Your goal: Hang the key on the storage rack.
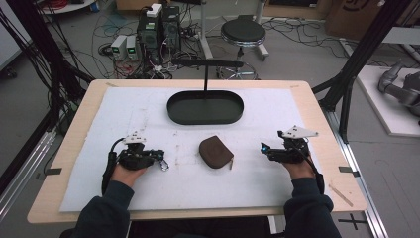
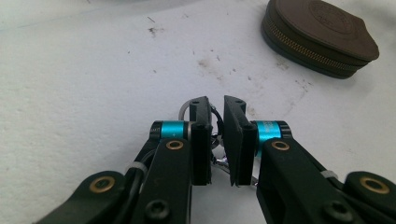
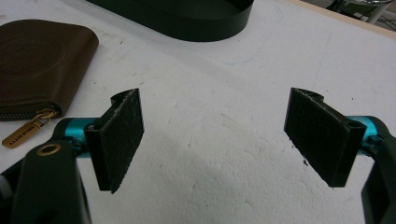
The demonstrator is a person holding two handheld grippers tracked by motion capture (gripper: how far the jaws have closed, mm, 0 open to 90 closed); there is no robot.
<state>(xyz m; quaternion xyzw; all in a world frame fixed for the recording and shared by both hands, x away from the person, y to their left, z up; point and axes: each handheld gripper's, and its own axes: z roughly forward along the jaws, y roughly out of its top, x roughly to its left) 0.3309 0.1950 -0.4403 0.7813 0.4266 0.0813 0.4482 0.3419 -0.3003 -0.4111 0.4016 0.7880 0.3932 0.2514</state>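
**Left gripper pinched on a key ring, right gripper spread**

The left gripper [image 2: 216, 122] has its flat black jaws nearly together, clamped on a thin metal key ring [image 2: 215, 135] — wire loops show between and beneath the pads. In the high view the ring [image 1: 164, 165] dangles at that gripper's [image 1: 159, 159] tip, near the front left of the bench. Just beyond lies a brown leather pouch [image 2: 322, 35], rounded, with a brass zip along its edge and a faint embossed round stamp too soft to read.

The right gripper [image 3: 215, 135] stands released, its rough foam-faced pads wide apart over bare white mat [image 3: 224, 186] — scuffed and speckled. A gold zip tag [image 3: 23, 134] on the pouch carries small lettering I cannot make out. Farther back sits a black oval tray [image 1: 205, 107] with an upright post. The mat covers a pale wooden bench [image 1: 79, 124]; cables, computer towers and a round stool crowd the grey floor behind.
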